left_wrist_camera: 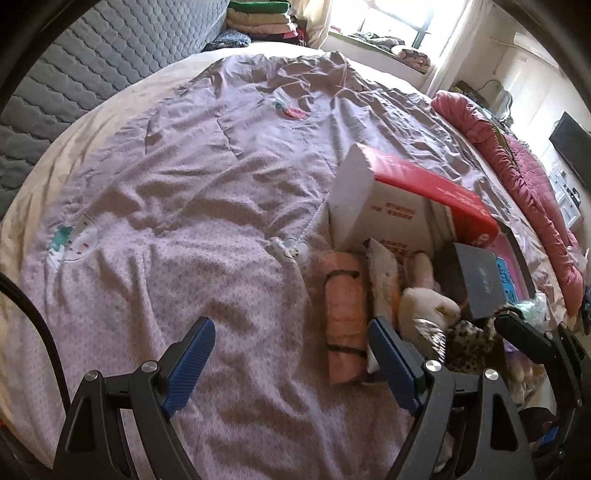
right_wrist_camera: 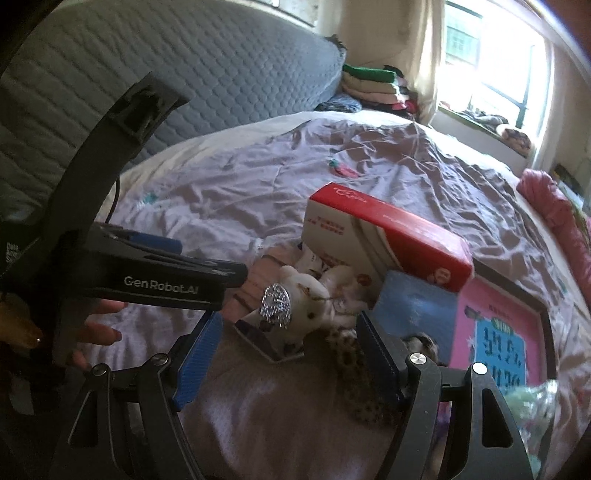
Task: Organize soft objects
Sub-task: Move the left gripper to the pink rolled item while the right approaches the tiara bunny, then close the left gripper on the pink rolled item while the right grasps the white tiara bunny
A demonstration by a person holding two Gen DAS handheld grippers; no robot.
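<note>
A pile of soft things lies on the bed beside a red and white box [left_wrist_camera: 402, 199]: a rolled pink cloth tied with black bands [left_wrist_camera: 345, 321], a white plush toy [left_wrist_camera: 428, 306] with a sparkly disc [right_wrist_camera: 276, 304], and a leopard-print piece [left_wrist_camera: 471, 343]. My left gripper [left_wrist_camera: 291, 354] is open and empty, just left of the pink roll. My right gripper [right_wrist_camera: 290, 347] is open and empty, low over the plush toy [right_wrist_camera: 310, 306] and the leopard-print piece [right_wrist_camera: 351, 354]. The left gripper also shows in the right wrist view [right_wrist_camera: 184, 266].
A lilac quilt [left_wrist_camera: 184, 221] covers the bed. A dark box [left_wrist_camera: 480, 280] and a pink and blue picture book [right_wrist_camera: 498, 339] lie right of the pile. A pink duvet [left_wrist_camera: 517, 173] runs along the right edge. A grey quilted headboard [left_wrist_camera: 92, 66] and folded clothes [left_wrist_camera: 258, 18] stand behind.
</note>
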